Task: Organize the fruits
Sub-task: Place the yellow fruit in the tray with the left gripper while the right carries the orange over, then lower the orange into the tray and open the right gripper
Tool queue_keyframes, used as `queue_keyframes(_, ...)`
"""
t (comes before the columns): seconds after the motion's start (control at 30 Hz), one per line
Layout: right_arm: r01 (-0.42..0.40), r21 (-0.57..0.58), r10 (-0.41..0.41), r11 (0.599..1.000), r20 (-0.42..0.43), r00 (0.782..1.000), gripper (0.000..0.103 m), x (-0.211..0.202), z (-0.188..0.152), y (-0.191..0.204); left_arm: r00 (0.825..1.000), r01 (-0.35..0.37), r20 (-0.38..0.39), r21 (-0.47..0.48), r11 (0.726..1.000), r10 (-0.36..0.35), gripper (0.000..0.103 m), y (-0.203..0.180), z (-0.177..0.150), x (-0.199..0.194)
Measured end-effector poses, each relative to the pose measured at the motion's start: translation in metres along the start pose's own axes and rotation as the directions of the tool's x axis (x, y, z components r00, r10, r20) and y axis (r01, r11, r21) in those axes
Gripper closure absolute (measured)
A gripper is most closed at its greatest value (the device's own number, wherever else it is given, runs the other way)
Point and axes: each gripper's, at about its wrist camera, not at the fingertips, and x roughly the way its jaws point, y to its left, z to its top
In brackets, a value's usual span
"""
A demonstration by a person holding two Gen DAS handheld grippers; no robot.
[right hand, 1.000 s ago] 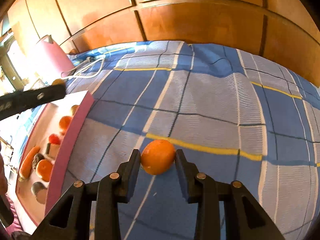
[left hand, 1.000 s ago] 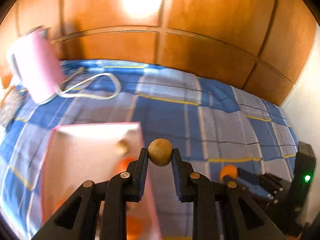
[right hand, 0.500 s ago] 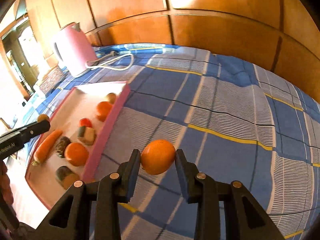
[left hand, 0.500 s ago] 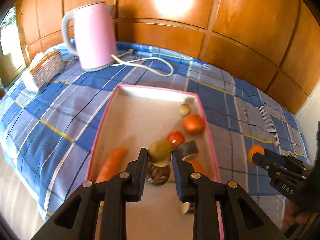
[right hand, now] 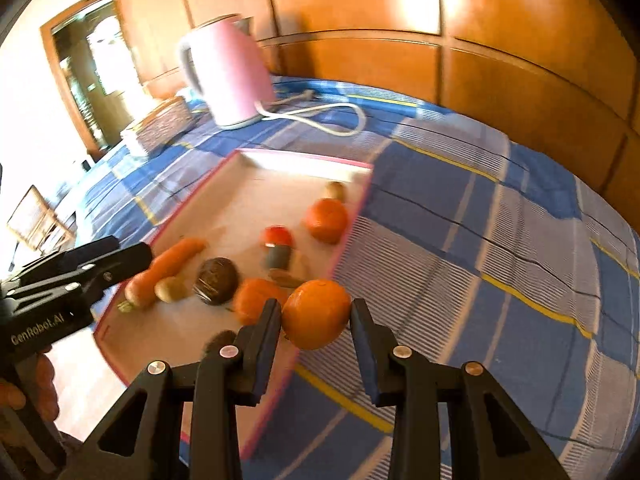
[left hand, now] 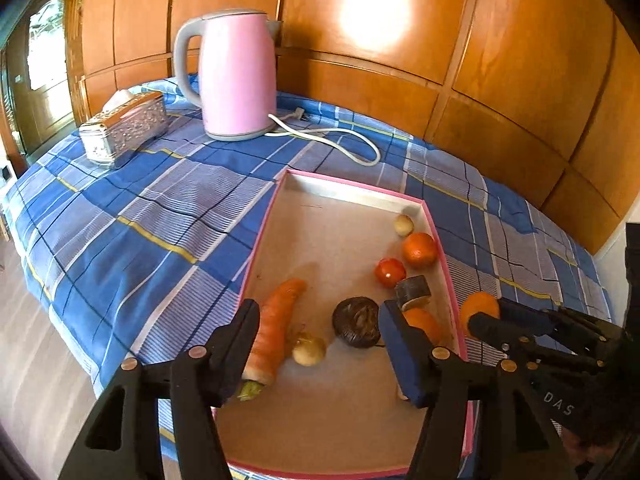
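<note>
Pink-rimmed tray [left hand: 436, 224] on a checked bed, left gripper [left hand: 320, 344] over its near half, jaws just opened, empty, small brown fruit [left hand: 309, 350] lying below beside the carrot [left hand: 272, 328], carrot's long axis running front to back, leafy end nearest, right gripper [right hand: 316, 320] clamped on an orange [right hand: 316, 314] at the tray's right rim.

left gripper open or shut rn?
Open. The left gripper has just been opening: its black fingers stand apart over the pink-rimmed tray, and the small round tan fruit lies loose on the tray floor.
</note>
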Motion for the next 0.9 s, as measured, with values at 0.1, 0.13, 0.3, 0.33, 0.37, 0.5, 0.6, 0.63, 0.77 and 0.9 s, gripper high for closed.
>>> queue_keyframes(0.1,-0.016,-0.036,0.016,0.999,0.002,1.000,0.067,0.002,0.005,0.014,1.000,-0.010,0.006,-0.018,1.000,0.010,0.036,0.006,-0.003,-0.004)
queue_keyframes(0.13,-0.023,-0.047,0.023,0.999,0.002,1.000,0.067,0.003,0.007,0.019,1.000,-0.013,0.008,-0.023,1.000,0.013,0.036,0.008,-0.003,-0.004)
queue_keyframes(0.3,-0.051,-0.076,0.051,0.996,-0.003,0.999,0.067,0.011,0.018,0.033,0.999,-0.032,0.017,-0.049,0.998,0.032,0.031,0.017,-0.005,-0.009)
queue_keyframes(0.33,-0.056,-0.076,0.056,0.995,-0.007,0.998,0.067,0.015,0.021,0.035,0.999,-0.037,0.023,-0.054,0.998,0.038,0.031,0.019,-0.005,-0.010)
queue_keyframes(0.37,-0.060,-0.076,0.059,0.995,-0.013,0.998,0.067,0.019,0.024,0.037,0.999,-0.041,0.025,-0.057,0.998,0.042,0.029,0.020,-0.005,-0.011)
queue_keyframes(0.5,-0.058,-0.049,0.056,0.997,-0.034,0.998,0.065,0.031,0.029,0.038,0.998,-0.055,0.038,-0.071,0.996,0.058,0.025,0.026,-0.005,-0.015)
queue_keyframes(0.6,-0.066,-0.030,0.065,0.997,-0.032,0.997,0.062,0.031,0.028,0.038,0.997,-0.058,0.041,-0.080,0.995,0.062,0.023,0.028,-0.004,-0.016)
queue_keyframes(0.63,-0.064,-0.029,0.063,0.998,-0.032,0.998,0.062,0.030,0.026,0.038,0.997,-0.060,0.042,-0.080,0.995,0.063,0.023,0.028,-0.004,-0.017)
queue_keyframes(0.77,-0.039,-0.016,0.038,0.999,-0.017,0.999,0.062,0.022,0.021,0.035,0.996,-0.069,0.054,-0.082,0.994,0.073,0.017,0.026,-0.004,-0.020)
queue_keyframes(0.9,0.027,0.002,-0.027,1.000,0.009,1.000,0.062,0.011,0.018,0.030,0.994,-0.087,0.060,-0.082,0.993,0.092,0.006,0.023,-0.005,-0.023)
